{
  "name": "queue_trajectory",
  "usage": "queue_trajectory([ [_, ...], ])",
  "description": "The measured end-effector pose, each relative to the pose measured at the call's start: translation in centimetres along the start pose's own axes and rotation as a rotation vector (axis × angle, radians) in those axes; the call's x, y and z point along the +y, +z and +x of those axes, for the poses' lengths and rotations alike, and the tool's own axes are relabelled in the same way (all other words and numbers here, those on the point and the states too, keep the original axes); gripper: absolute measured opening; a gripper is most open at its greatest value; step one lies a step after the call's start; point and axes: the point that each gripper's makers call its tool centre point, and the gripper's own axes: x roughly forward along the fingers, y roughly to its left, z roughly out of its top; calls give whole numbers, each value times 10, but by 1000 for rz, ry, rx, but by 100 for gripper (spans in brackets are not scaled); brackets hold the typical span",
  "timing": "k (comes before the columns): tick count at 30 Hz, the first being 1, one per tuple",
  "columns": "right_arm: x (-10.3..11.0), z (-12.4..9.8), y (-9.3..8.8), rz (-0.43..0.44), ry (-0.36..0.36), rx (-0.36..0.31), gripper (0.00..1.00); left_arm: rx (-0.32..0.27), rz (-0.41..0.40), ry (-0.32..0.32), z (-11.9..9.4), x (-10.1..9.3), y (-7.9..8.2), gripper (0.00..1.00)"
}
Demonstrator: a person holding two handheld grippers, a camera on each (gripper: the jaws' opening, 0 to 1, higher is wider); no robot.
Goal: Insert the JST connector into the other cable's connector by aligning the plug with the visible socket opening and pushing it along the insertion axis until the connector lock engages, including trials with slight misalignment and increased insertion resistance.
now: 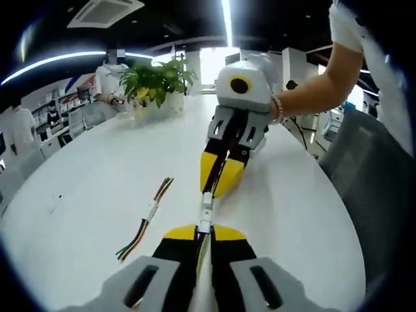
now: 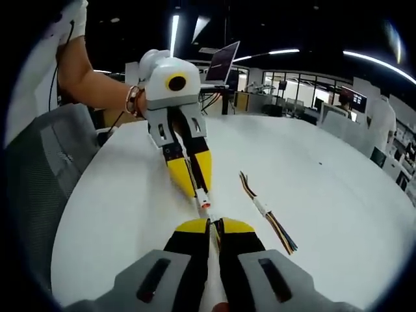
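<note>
Grippers [image 1: 204, 229] [image 2: 214, 223] face tip-to-tip; connectors [image 1: 206, 209] between.

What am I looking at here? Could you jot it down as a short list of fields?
left tongs: shut on cable, white plug at the tips
right tongs: shut on the other cable
plugs: meeting between both tips; locked or not, cannot tell
spare cable: loose coloured wires lying flat on the table
plant: at the table's far end

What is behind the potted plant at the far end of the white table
Behind the potted plant, a person in white stands near office desks, next to a bright window. The plant's leaves cover part of that person and whatever sits directly behind the pot.
</note>
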Motion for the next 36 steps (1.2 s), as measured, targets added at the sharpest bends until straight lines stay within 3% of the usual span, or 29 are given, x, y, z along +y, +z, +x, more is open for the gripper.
queue_trajectory([
  [36, 0, 6, 0, -12, -5, 6, 2, -9, -24, 9, 3, 3, 0, 0],
])
